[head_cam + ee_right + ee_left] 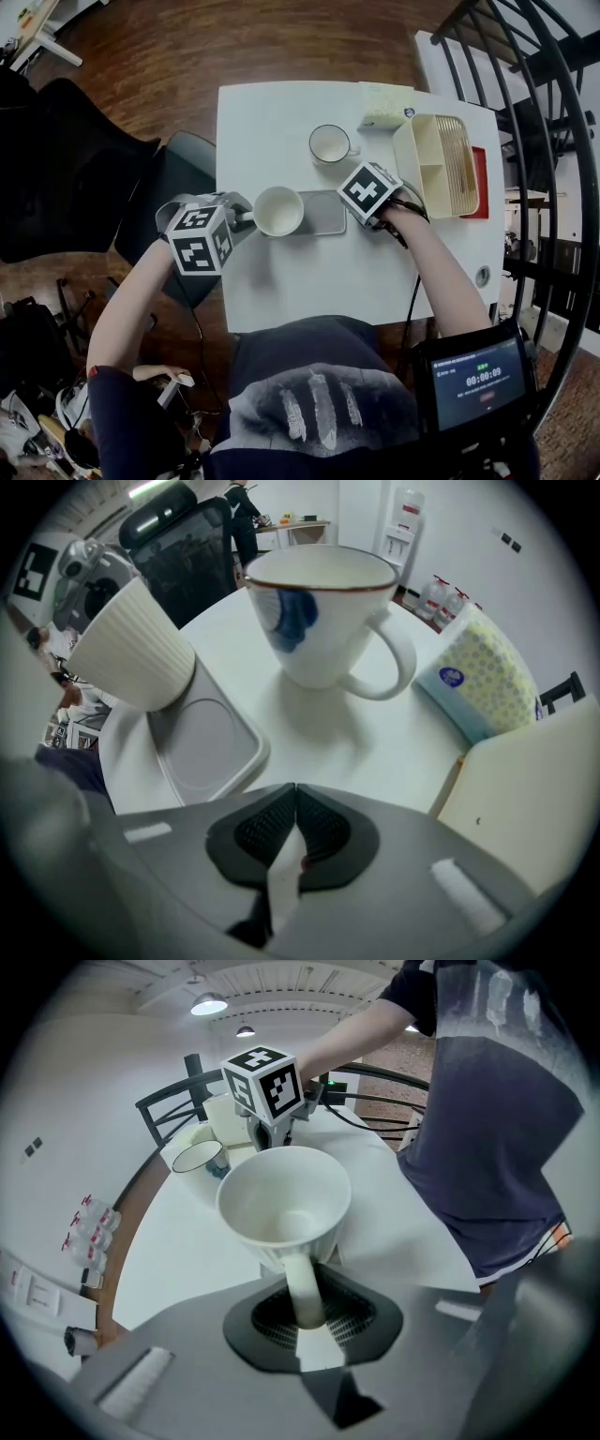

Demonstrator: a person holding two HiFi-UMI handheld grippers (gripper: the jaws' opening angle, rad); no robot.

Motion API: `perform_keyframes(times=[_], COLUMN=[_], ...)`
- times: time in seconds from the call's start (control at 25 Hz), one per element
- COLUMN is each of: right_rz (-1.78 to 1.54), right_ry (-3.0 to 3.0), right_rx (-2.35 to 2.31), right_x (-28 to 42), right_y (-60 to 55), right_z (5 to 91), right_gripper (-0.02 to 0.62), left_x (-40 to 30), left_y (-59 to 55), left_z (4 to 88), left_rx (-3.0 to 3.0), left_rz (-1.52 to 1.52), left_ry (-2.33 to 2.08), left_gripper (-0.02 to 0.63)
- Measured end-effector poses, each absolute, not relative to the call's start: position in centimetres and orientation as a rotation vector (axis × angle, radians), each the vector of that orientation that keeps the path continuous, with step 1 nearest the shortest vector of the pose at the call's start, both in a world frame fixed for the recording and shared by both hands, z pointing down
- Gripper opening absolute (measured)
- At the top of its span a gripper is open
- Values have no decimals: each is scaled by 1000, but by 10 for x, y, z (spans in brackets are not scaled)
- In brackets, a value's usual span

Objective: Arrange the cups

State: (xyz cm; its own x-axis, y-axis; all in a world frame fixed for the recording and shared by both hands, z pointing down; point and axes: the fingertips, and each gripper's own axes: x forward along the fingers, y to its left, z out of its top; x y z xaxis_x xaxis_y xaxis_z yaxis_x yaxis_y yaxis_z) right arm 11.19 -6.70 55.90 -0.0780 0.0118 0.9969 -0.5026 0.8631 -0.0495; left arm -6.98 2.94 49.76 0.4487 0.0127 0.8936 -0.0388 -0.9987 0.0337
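A white ribbed cup (278, 210) (284, 1206) hangs tilted over the left end of a grey tray (325, 214) (202, 738). My left gripper (246, 217) (305, 1312) is shut on its handle (302, 1283). In the right gripper view this ribbed cup (131, 658) leans with its base at the tray's near corner; whether it touches I cannot tell. A second cup (329, 143) (323, 611), white with a blue mark and a brown rim, stands upright on the table behind the tray. My right gripper (364, 212) (295, 803) points down at the tray's right end, shut and holding nothing.
A cream dish rack (438, 164) (525, 789) stands at the table's right side, with a spotted tissue pack (384, 105) (478, 682) behind it. The white table (281, 281) ends close to the person's body. A dark chair (169, 187) sits at the left edge.
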Motion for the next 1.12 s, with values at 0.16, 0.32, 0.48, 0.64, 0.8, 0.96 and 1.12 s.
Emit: perform_keyframes(times=[0.16,0.32,0.48,0.64,0.8,0.96,1.12], right_rz=[436,432,436,446,422,421,429], right_ry=[-1604,-1605,-1608,-1594,-1605,-1614,-1610], right_rx=[389,390,396,398,402,398,397], right_x=[111,112,111,114,114,111,111], right_y=[-69,-68,-69,-66,-70,-69,-68], right_z=[557,558,560,561,562,560,562], right_gripper=[6,6,5,6,5,6,5], left_x=[-70,-69,-69,-69,-71,-81,-93], left_y=[30,30,29,28,27,25,25], left_z=[500,503,507,508,509,498,476], left_rx=[2618,2607,2597,2580,2533,2524,2513], left_rz=[1622,1622,1609,1593,1520,1462,1409], left_ry=[3,-7,-28,-63,-124,-177,-192], left_gripper=[43,49,58,64,180,194,199])
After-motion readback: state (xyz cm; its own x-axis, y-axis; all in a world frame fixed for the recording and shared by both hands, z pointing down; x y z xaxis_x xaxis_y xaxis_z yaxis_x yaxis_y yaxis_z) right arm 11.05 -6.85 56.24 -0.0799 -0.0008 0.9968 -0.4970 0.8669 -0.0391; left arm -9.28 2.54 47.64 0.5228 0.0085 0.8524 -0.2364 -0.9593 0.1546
